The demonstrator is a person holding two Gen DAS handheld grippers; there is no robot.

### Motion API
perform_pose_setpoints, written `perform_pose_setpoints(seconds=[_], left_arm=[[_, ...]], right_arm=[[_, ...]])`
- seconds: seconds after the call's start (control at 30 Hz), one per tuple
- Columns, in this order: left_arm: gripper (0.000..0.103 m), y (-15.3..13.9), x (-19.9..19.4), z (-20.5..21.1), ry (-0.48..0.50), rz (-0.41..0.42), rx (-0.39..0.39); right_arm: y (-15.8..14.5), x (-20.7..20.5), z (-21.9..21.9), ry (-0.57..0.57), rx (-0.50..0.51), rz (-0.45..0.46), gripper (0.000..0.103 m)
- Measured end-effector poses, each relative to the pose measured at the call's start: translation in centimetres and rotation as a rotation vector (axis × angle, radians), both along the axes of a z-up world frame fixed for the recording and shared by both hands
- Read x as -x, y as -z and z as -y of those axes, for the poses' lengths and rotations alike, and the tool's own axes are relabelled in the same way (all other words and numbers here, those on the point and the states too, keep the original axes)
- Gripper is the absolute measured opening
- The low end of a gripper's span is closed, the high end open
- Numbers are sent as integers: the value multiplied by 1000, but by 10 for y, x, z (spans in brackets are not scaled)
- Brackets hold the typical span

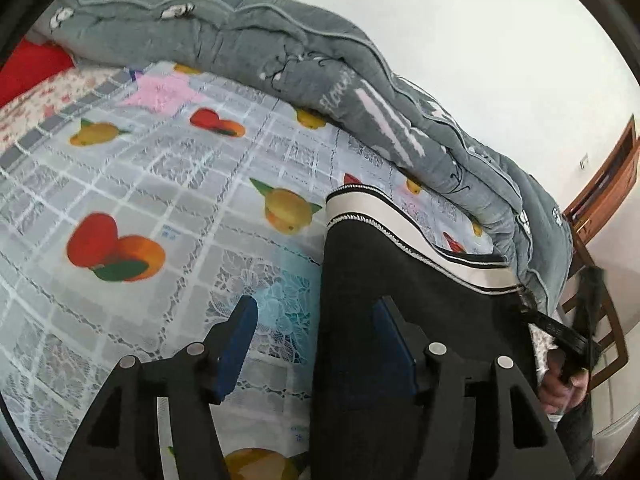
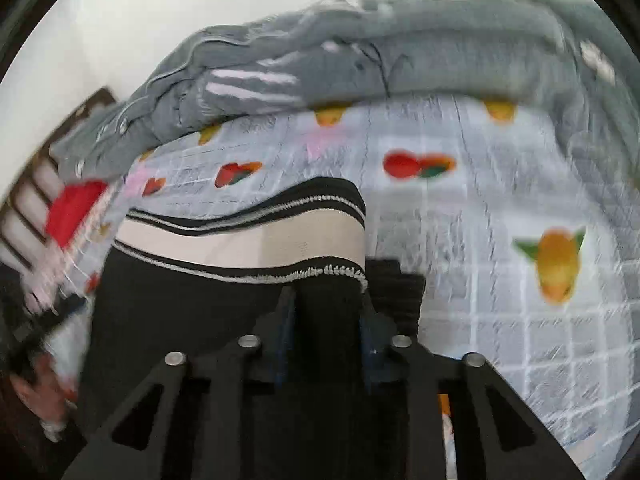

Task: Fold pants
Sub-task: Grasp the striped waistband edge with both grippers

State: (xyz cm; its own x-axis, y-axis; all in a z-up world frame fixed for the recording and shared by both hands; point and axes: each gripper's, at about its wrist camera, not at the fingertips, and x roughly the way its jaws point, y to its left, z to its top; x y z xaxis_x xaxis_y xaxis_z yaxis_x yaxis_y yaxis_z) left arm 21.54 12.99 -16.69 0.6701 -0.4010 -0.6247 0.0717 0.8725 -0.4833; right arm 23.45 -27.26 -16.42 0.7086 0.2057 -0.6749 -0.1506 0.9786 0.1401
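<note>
Black pants with a white, black-striped waistband lie on a fruit-print bed sheet. My left gripper is open. Its right finger is over the black fabric and its left finger over the sheet, with the pants' edge running between them and neither pad pressing. In the blurred right wrist view, my right gripper is shut on a fold of the black pants just below the waistband. The right gripper also appears in the left wrist view, at the far right of the pants, held by a hand.
A bunched grey quilt runs along the far side of the bed against a white wall. A red cloth lies at the far left corner. Wooden furniture stands beyond the bed's right end.
</note>
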Motion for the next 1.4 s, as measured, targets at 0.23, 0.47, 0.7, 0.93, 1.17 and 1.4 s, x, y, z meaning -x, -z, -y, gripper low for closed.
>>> perform_pose_setpoints(seconds=[0.23, 0.47, 0.7, 0.93, 1.17, 1.4], left_arm=[[59, -14, -1, 15, 16, 46, -70], [59, -37, -15, 73, 85, 115, -219], [60, -31, -64, 136, 156, 118, -313], [63, 8, -82, 148, 110, 63, -383], [64, 14, -84, 152, 75, 68, -415], [64, 15, -88, 153, 66, 65, -421]], right_arm=[[37, 26, 45, 157, -76, -17, 17], [-25, 46, 26, 139, -9, 129, 33], [10, -11, -11, 102, 70, 20, 41], [29, -27, -13, 147, 152, 40, 40], [31, -35, -17, 133, 175, 65, 41], [33, -38, -17, 129, 175, 67, 43]])
